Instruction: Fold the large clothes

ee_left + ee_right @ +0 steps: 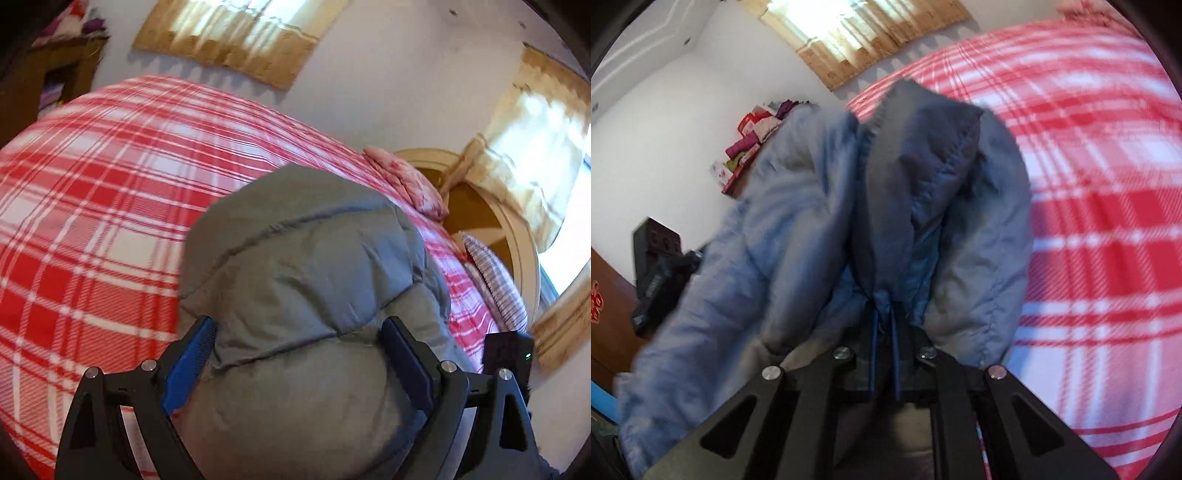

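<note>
- Your bed point(92, 206), under a red plaid cover, fills the view from 9 to 12 o'clock.
- The grey jacket point(303, 266) lies bunched on its near edge.
- Your left gripper point(299, 343) stands wide, padding bulging between the fingers.
- Your right gripper point(884, 332) is clamped on the jacket.

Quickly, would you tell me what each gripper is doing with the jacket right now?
Left gripper: jaws wide, the padded grey jacket bulging between them; whether the pads press on it cannot be told.
Right gripper: shut on the jacket's edge.
</note>
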Motion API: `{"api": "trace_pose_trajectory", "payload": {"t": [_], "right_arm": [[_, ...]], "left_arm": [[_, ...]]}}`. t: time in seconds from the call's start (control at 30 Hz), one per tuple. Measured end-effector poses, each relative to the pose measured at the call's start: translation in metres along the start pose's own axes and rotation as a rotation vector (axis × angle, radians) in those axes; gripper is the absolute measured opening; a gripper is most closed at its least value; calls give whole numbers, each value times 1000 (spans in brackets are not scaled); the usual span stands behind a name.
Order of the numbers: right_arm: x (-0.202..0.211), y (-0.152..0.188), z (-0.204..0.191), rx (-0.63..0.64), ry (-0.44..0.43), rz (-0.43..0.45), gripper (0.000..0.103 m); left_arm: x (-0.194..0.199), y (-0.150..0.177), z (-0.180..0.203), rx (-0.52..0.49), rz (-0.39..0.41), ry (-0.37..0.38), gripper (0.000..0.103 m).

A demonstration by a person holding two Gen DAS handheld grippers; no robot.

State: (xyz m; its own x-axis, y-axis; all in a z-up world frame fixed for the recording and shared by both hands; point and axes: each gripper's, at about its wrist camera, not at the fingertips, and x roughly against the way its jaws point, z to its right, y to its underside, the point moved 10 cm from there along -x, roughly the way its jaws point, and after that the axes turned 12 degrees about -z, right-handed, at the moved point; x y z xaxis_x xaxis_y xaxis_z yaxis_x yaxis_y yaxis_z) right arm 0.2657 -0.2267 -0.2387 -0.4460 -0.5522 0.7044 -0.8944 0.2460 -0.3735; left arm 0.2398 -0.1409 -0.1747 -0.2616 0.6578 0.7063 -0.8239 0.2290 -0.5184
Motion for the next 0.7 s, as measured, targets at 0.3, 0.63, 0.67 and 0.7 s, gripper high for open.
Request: {"api": "trace_pose_trajectory", "payload": {"t": [0.3, 0.63, 0.67, 0.7], "right_arm": [[32, 5, 9, 7, 61, -10, 11], [135, -47, -13, -52, 108, 140, 61], [128, -58, -19, -59, 108, 125, 61], [119, -68, -27, -59, 129, 108, 60]], "left_arm": [[-23, 9, 28, -192, -8, -171, 92], [-22, 14, 35, -229, 19, -230, 92], [-23, 15, 39, -244, 22, -246, 92], [-24, 16, 41, -258, 25, -262, 92]]}}
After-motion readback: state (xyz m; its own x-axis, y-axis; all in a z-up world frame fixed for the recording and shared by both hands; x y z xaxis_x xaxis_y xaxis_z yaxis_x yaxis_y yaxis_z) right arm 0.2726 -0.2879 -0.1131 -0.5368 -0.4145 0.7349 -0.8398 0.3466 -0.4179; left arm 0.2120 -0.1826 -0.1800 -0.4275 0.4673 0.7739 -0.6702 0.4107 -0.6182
